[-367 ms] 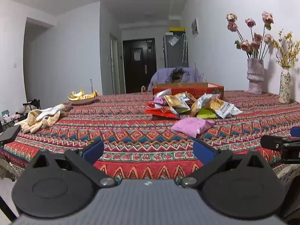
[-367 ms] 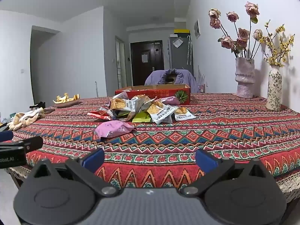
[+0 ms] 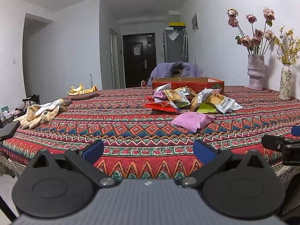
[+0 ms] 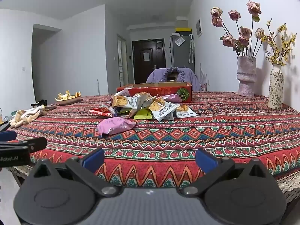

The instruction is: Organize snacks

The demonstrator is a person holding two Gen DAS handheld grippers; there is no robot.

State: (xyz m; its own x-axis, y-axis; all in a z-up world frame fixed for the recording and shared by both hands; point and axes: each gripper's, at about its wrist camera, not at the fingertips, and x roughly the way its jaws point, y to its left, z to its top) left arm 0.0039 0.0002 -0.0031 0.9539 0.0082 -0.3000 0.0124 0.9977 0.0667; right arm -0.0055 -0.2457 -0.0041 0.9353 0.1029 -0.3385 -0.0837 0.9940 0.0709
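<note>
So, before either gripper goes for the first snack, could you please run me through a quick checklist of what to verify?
1. Left gripper open and holding nothing: ok.
2. Right gripper open and holding nothing: ok.
3. Nearest target, the pink packet, lies alone in front of the snack pile, nothing on top of it: ok.
4. Red box behind the pile has its top open: ok; how much room is left inside: cannot tell.
5. The two grippers are apart, with the right gripper showing only at the edge of the left wrist view: ok.
6. Gloves and phone lie far from the pile: ok.
</note>
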